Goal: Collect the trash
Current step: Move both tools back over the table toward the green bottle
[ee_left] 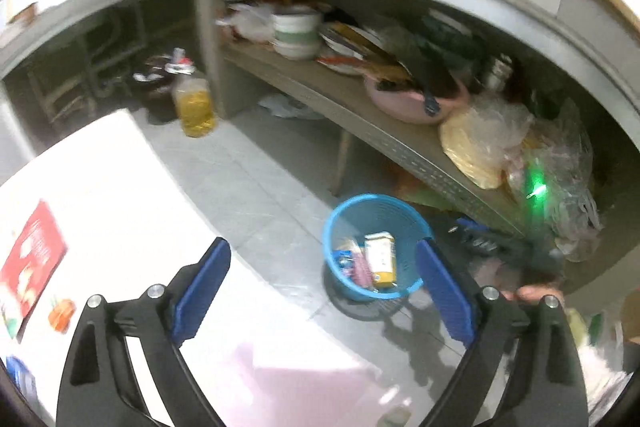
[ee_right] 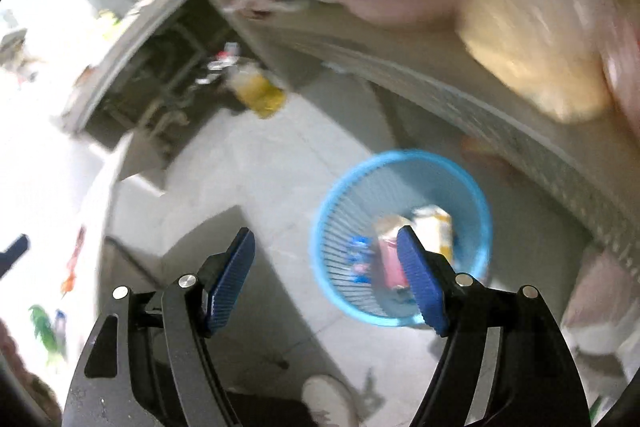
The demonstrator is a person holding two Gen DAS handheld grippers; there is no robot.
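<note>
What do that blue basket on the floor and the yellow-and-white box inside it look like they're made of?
The blue basket looks like moulded plastic: thin ribbed slats, uniform bright colour, slight sheen. The box seems printed cardboard, likely a drink carton: flat matte faces with folded edges.

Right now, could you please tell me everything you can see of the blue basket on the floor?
The blue basket is a round, open-topped bin of what looks like plastic, with slatted walls and a solid rim. It stands upright on the pale tiled floor, just in front of the low shelf. Inside lie a white and yellow carton, a pink packet and small blue wrappers. Neither gripper touches it.
</note>
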